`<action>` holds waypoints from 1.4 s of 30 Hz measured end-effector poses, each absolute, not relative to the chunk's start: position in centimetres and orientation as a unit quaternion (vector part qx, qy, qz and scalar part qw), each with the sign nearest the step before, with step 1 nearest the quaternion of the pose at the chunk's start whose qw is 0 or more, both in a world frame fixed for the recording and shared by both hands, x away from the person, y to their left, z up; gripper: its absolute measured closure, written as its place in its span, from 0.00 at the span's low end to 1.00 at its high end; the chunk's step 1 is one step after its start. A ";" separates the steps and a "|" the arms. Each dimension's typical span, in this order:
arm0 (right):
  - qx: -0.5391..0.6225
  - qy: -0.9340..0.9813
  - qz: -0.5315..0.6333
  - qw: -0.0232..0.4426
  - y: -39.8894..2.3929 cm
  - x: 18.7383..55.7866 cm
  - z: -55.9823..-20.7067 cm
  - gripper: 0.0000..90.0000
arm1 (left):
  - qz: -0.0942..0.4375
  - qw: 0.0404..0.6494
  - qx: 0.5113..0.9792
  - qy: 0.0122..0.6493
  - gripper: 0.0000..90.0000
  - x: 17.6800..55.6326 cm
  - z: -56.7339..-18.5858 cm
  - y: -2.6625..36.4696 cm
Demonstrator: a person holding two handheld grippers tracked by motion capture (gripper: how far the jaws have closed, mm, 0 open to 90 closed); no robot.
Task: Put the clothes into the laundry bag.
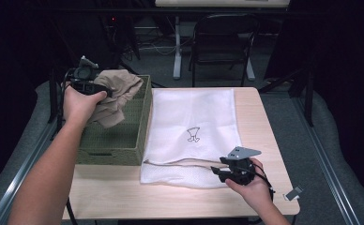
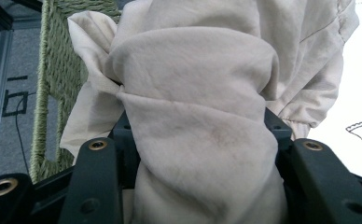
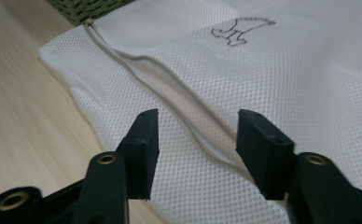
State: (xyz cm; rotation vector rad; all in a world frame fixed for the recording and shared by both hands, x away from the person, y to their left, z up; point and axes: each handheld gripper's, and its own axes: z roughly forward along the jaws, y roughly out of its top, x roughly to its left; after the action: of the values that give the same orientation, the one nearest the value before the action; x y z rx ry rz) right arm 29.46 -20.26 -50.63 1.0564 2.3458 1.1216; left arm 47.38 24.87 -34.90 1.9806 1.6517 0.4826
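Observation:
A crumpled beige cloth (image 1: 119,93) hangs above the green woven basket (image 1: 124,140) at the table's left. My left gripper (image 1: 101,89) is shut on it; in the left gripper view the cloth (image 2: 202,121) bulges between the two jaws and hides their tips. A white mesh bag (image 1: 189,117) with a small drawn figure (image 1: 193,134) lies flat on the table's middle. Its grey drawstring (image 1: 180,162) runs along the near end. My right gripper (image 1: 216,170) stands open at that near end, low over the mesh (image 3: 286,70), with the drawstring (image 3: 170,93) passing between the jaws.
The basket's wall (image 3: 86,8) touches the bag's left edge. Bare wooden table (image 1: 180,199) lies in front of the bag. A small grey-and-white object (image 1: 292,192) rests at the table's near right corner. A black folding chair (image 1: 222,42) stands behind the table.

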 end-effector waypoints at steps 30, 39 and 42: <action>0.292 0.873 0.342 0.190 -15.0 34.2 -53.1 0.65 | 0.172 0.267 0.753 0.576 0.54 45.5 -33.7 23.0; 0.286 0.881 0.328 0.188 -13.8 34.6 -53.7 0.59 | 0.168 0.275 0.761 0.564 0.54 44.8 -33.3 22.5; 0.282 0.884 0.319 0.193 -13.4 34.7 -53.9 0.57 | 0.167 0.277 0.762 0.562 0.54 44.6 -33.3 22.2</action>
State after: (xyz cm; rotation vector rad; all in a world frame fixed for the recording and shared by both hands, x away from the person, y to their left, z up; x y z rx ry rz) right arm 34.66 -13.39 -53.90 0.7905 2.4812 0.8950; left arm 44.65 22.22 -33.25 2.0464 1.5082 0.4473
